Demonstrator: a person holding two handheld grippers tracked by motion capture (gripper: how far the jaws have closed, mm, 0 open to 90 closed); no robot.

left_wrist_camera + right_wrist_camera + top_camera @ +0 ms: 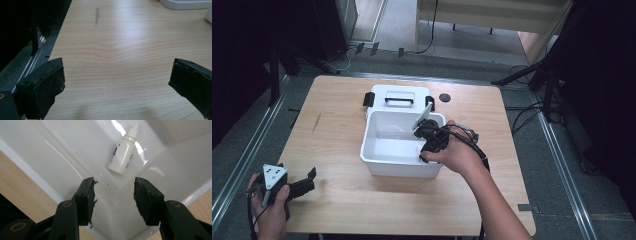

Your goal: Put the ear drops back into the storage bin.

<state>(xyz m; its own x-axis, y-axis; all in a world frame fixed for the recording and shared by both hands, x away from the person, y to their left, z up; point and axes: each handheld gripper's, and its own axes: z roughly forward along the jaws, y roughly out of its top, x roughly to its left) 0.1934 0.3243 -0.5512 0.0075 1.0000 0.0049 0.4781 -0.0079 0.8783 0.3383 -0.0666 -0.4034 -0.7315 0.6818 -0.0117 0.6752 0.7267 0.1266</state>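
A small white dropper bottle (123, 152) lies flat on the floor of the white bin (377, 159), just ahead of the right gripper (114, 195), a touch right of its centreline. Its long axis runs away from the jaws, cap farthest. Those jaws stand parted with nothing between them. The left gripper (116, 82), wide and empty over the bare table (120, 45), sits well apart, so the right looks the nearer hand.

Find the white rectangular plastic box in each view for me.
High view: the white rectangular plastic box sits at the table's centre.
Left gripper view: probably the white sliver at the right edge, near the top.
Right gripper view: its glossy inside spreads beyond the open jaws.
Shared landmark: the light wooden tabletop.
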